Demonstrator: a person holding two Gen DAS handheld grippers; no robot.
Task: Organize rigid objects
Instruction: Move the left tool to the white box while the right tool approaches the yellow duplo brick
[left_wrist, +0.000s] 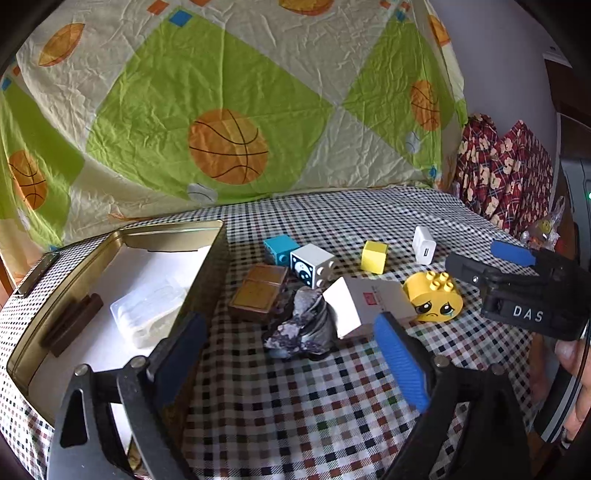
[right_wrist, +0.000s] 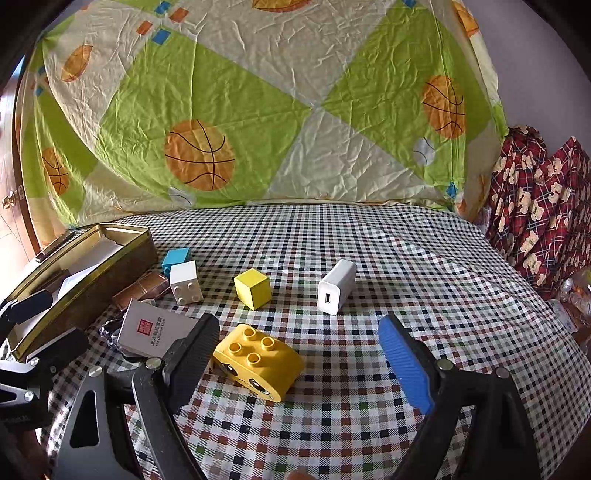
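A gold tin box (left_wrist: 122, 236) stands open at the left and holds a clear plastic case (left_wrist: 147, 310) and a dark bar (left_wrist: 72, 325). Beside it lie a brown block (left_wrist: 258, 291), a purple rock (left_wrist: 303, 328), a white card box (left_wrist: 364, 304), a blue brick (left_wrist: 279, 249), a white studded brick (left_wrist: 312, 267), a yellow cube (left_wrist: 373, 256), a white charger (left_wrist: 424, 245) and a yellow sad-face brick (left_wrist: 434, 301). My left gripper (left_wrist: 291, 365) is open and empty just before the rock. My right gripper (right_wrist: 299, 363) is open around the yellow face brick (right_wrist: 258, 362), without touching it.
The checked tablecloth (right_wrist: 369, 424) covers the table. A basketball-print sheet (right_wrist: 258, 110) hangs behind it. Red patterned cloth (right_wrist: 535, 206) lies at the right edge. The yellow cube (right_wrist: 253, 288) and white charger (right_wrist: 336, 286) sit beyond my right gripper.
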